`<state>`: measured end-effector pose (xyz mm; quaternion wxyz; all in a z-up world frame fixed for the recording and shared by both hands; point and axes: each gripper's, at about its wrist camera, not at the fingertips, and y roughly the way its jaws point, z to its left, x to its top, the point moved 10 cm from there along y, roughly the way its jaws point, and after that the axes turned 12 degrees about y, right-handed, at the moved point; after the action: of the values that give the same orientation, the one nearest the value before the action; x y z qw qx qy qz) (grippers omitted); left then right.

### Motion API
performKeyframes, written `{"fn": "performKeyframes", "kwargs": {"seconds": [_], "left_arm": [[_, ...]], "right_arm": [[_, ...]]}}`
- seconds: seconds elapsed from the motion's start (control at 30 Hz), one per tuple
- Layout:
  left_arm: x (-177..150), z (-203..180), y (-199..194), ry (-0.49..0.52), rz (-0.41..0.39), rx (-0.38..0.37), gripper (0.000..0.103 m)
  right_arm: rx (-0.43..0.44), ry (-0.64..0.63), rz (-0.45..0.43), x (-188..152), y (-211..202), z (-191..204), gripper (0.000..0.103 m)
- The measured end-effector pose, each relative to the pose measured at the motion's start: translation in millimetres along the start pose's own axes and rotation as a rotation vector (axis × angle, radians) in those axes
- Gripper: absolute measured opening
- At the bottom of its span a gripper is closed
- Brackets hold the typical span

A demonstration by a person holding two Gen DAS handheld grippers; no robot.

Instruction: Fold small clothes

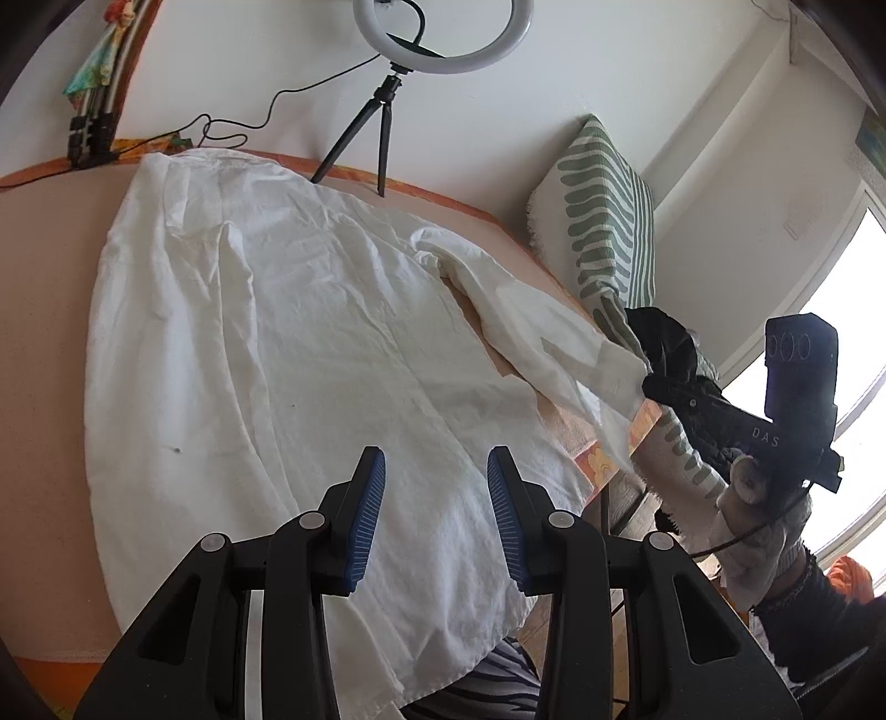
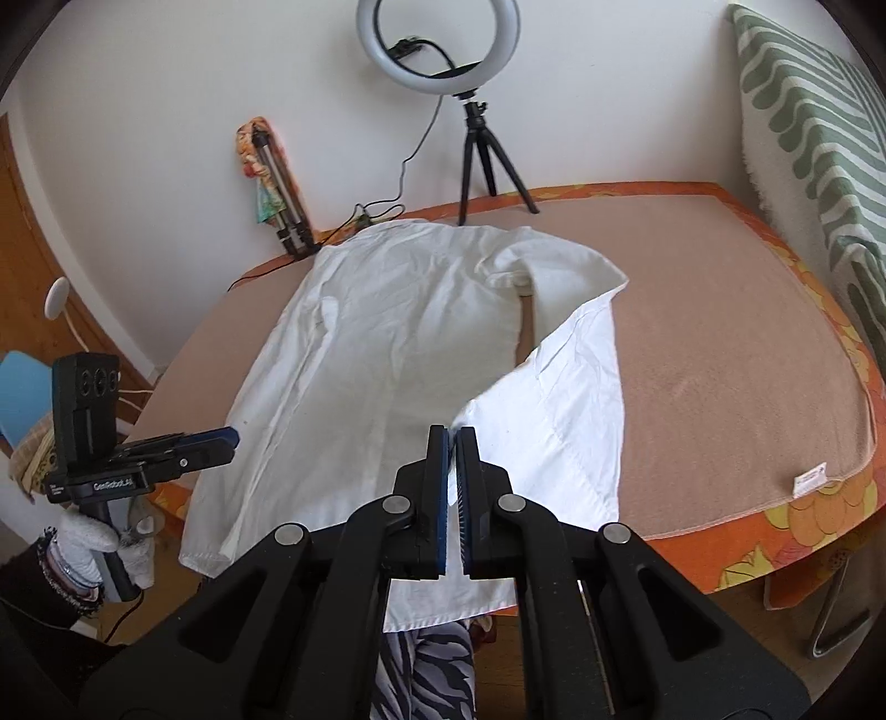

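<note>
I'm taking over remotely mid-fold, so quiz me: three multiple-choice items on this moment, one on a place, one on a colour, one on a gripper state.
1. Where does the ring light stand?
A. at the table's far edge, by the wall
B. on the floor
C. on the shirt

2. What colour is the shirt?
A. blue
B. white
C. grey

3. What is the right gripper doing?
A. open above the table
B. shut on nothing
C. shut on the shirt's sleeve

Key: 1 A, its tripod legs rest beyond the collar; 2 B, plain white cloth; 3 C, the pads pinch the sleeve, while the left gripper is open.
</note>
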<state>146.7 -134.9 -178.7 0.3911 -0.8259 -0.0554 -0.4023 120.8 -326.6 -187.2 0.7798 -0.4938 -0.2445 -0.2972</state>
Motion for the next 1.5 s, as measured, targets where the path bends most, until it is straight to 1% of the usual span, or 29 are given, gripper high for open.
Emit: {"fn": "performKeyframes", "kwargs": {"seconds": [0.1,0.2,0.27,0.33,0.43,0.5,0.53,0.57,0.6,0.67,0.7,0.8,0.9,1.0,1.1,1.13,1.17,1.2,1.23,1.27,1.33,1.37,1.43,1.47,1.5], "left_arm": [[-1,0,4,-0.018,-0.001,-0.017,0.037],[-4,-4,9,-0.030,0.005,-0.039,0.037],[-7,-6,15,-0.045,0.014,-0.062,0.037],[-10,-9,22,-0.059,0.030,-0.078,0.037],[-12,-14,35,-0.070,0.060,-0.095,0.037],[-9,-17,44,-0.062,0.067,-0.093,0.039],[-7,-17,51,-0.055,0.076,-0.086,0.048],[-6,-18,57,-0.050,0.085,-0.078,0.053],[-4,-18,63,-0.049,0.089,-0.073,0.053],[-1,-21,73,-0.038,0.096,-0.075,0.053],[0,-22,78,-0.029,0.100,-0.066,0.053],[0,-23,93,-0.024,0.121,-0.064,0.053],[-4,-22,104,-0.046,0.140,-0.082,0.053],[-3,-20,107,-0.072,0.119,-0.098,0.050],[0,-19,109,-0.084,0.102,-0.109,0.049],[1,-20,111,-0.087,0.097,-0.115,0.043],[2,-20,112,-0.090,0.097,-0.125,0.031],[2,-22,114,-0.090,0.097,-0.138,0.023],[2,-24,115,-0.084,0.095,-0.150,0.009],[2,-27,117,-0.070,0.091,-0.153,0.006],[1,-31,116,-0.046,0.082,-0.156,0.005],[0,-36,115,-0.039,0.077,-0.178,0.005],[1,-44,111,-0.021,0.067,-0.198,0.004],[2,-47,109,-0.017,0.059,-0.208,0.004],[3,-50,105,-0.020,0.051,-0.223,0.004]], "right_arm": [[0.064,-0.084,0.078,-26,23,37,0.004],[0.129,-0.114,0.159,-54,43,58,0.004],[0.160,-0.130,0.216,-72,55,66,0.004],[0.165,-0.144,0.270,-87,65,69,0.004],[0.191,-0.125,0.301,-91,63,65,0.004],[0.187,-0.110,0.276,-79,54,55,0.005],[0.176,-0.098,0.259,-70,50,48,0.007],[0.166,-0.080,0.242,-57,46,41,0.015],[0.154,-0.057,0.223,-43,41,31,0.033],[0.136,-0.017,0.174,-13,35,14,0.056],[0.121,-0.004,0.145,3,32,6,0.057],[0.073,0.046,0.108,50,36,-22,0.057],[-0.016,0.102,0.077,93,52,-55,0.057],[-0.059,0.187,0.098,126,84,-89,0.057],[-0.106,0.232,0.121,147,116,-117,0.057],[-0.113,0.247,0.131,152,127,-124,0.057],[-0.117,0.263,0.141,155,135,-130,0.057],[-0.128,0.277,0.148,160,145,-137,0.057],[-0.142,0.287,0.151,164,155,-142,0.057],[-0.149,0.296,0.156,168,164,-145,0.057],[-0.151,0.317,0.180,174,184,-148,0.057],[-0.147,0.329,0.195,176,193,-149,0.057],[-0.150,0.346,0.219,178,210,-150,0.053],[-0.148,0.352,0.229,178,218,-149,0.045],[-0.140,0.360,0.240,178,224,-147,0.031]]}}
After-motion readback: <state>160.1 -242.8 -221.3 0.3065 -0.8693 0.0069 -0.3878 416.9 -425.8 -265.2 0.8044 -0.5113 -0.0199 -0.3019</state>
